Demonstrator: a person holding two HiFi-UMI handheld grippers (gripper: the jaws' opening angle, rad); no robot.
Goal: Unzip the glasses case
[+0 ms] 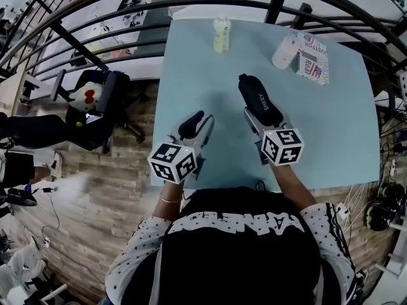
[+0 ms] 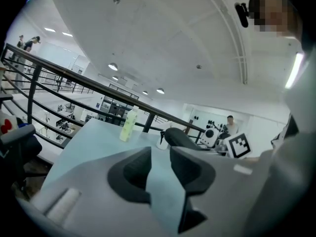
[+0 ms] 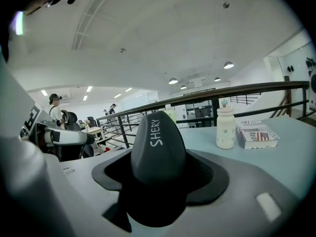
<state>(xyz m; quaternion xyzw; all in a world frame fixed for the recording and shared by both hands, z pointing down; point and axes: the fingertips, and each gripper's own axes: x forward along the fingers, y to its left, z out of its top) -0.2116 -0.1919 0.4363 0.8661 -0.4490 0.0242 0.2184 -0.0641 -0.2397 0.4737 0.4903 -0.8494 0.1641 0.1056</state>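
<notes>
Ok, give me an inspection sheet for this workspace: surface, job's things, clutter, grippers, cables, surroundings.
Surface: light blue table, mostly bare.
Job's things: black glasses case, gripped at one end; zip not visible.
Clutter: pale green bottle, white bottle, printed box, all near the far edge.
Grippers: left hand-held gripper open, empty; right hand-held gripper shut on the glasses case.
Cables: loose cables on the floor beside the table.
Surroundings: black railing, office chair, wood floor.

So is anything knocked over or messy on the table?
No, nothing stands out. The green bottle and white bottle stand upright, the box lies flat beside the white one, nothing is spilled, and the black glasses case is just held in the right tool.
</notes>
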